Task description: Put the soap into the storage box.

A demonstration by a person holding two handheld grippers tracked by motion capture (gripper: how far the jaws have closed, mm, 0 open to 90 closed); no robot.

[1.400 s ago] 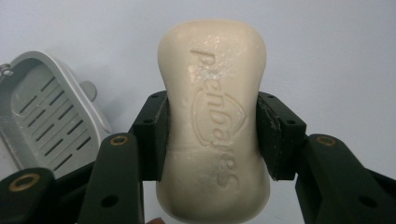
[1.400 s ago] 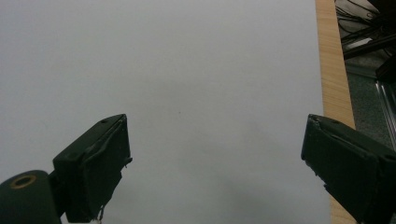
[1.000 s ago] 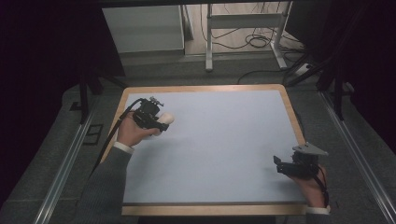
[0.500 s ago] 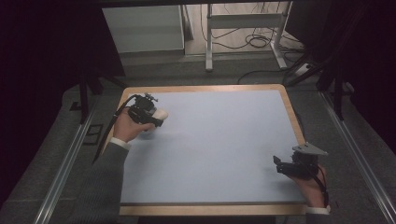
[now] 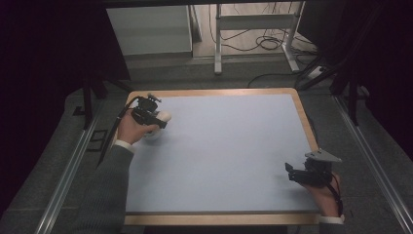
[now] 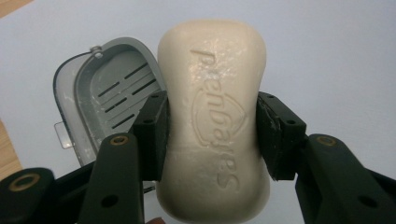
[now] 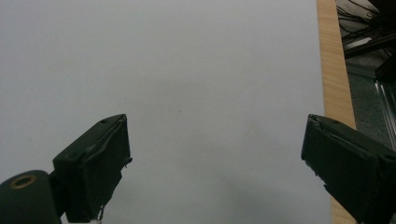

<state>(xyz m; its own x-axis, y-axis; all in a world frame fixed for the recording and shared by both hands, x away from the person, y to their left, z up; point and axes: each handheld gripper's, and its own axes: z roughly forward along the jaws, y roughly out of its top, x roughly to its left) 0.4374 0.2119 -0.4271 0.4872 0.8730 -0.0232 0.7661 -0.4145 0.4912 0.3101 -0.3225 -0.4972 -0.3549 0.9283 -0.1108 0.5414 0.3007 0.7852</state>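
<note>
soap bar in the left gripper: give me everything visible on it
The soap bar is cream, oblong with rounded corners and a slightly pinched waist, matte and waxy-looking. Raised lettering and a crest-like outline run along its top face, reading upside down in the left gripper view. The left gripper is shut on its long sides, both pads flat against it. It is held above the pale blue table, in front of an open grey slotted soap dish, near the far-left corner.

Dim room: grey carpet floor [image 5: 160,73], white cabinet [image 5: 148,29], metal frame legs [image 5: 253,34] (cables [image 5: 265,44] beneath).
</note>
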